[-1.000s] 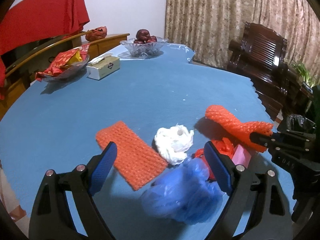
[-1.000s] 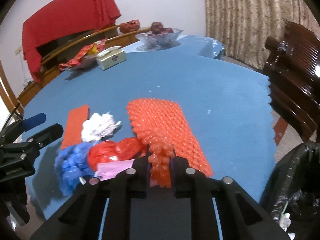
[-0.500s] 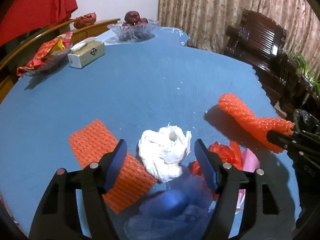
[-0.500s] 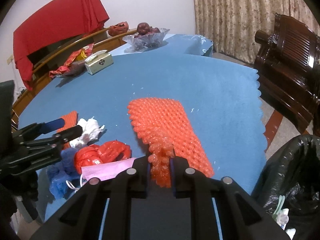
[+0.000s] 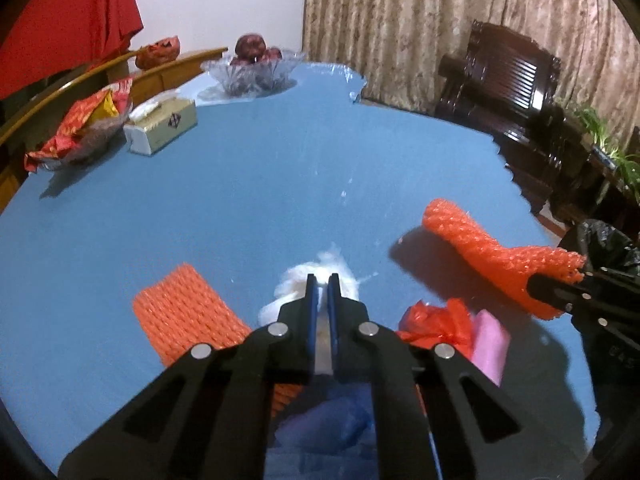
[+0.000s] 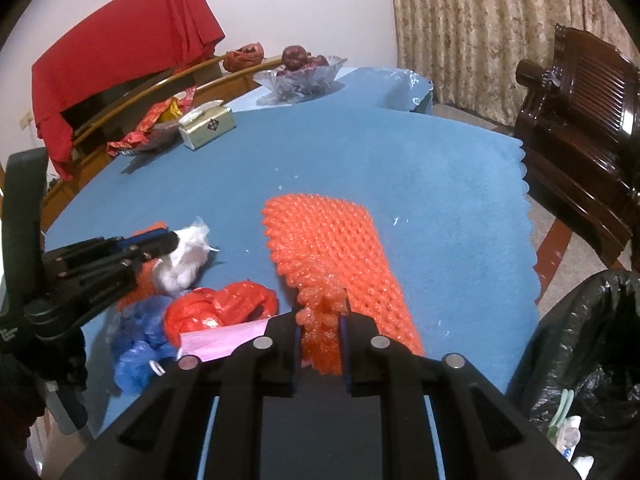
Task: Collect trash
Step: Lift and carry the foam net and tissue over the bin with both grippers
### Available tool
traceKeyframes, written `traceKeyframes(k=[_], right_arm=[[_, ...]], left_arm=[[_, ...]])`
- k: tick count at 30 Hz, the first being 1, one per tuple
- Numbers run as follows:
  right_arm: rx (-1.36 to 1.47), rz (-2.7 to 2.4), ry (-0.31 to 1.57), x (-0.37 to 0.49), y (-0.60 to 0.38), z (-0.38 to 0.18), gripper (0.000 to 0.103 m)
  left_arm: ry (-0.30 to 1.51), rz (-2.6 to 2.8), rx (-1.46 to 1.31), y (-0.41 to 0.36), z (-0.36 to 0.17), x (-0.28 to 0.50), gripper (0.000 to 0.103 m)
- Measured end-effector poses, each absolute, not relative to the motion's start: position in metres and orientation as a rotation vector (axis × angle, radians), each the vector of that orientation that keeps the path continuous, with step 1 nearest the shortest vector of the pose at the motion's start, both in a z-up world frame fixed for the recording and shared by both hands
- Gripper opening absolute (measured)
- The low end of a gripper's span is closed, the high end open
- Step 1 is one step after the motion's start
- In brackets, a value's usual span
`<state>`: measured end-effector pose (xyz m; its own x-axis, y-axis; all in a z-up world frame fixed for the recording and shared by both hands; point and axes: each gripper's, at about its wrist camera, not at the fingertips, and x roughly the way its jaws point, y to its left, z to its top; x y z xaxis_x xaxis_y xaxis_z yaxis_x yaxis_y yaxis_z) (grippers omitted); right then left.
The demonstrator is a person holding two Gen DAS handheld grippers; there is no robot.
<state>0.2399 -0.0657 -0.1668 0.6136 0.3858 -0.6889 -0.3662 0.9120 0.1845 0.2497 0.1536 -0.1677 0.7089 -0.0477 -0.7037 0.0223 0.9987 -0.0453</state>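
Note:
My left gripper (image 5: 323,278) is shut on a crumpled white plastic wad (image 5: 294,282) lying on the blue tablecloth (image 5: 248,200). The right wrist view shows the same grip, left gripper (image 6: 174,240) on the wad (image 6: 182,268). My right gripper (image 6: 322,316) is shut on one end of an orange foam net (image 6: 324,244), whose other end rests on the cloth. A second orange net (image 5: 184,312) lies to the left of the wad. A red bag (image 5: 436,320), a pink piece (image 5: 490,344) and a blue bag (image 6: 136,344) lie close by.
A black-lined trash bin (image 6: 592,340) stands off the table's right edge. At the far end are a tissue box (image 5: 160,130), a glass fruit bowl (image 5: 252,72) and a dish of red wrappers (image 5: 80,128). A dark wooden chair (image 5: 512,92) stands beyond the table.
My left gripper moved forward and down over the white wad, and its jaws closed from wide open onto it. The right gripper kept still with the orange net in it.

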Motion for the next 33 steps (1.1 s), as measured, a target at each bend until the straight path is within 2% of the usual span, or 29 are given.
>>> traceKeyframes(k=[12,33], right_arm=[[0.036,0.415,0.744,0.227,-0.078,-0.136,0.015],[0.089,0.295,0.614,0.180,-0.160,-0.072,0.015]], left_arm=[[0.710,-0.074,-0.043,0.137,-0.135,0.226,0.004],[0.619,-0.230,0.005,0.046,-0.079,0.193,0.004]])
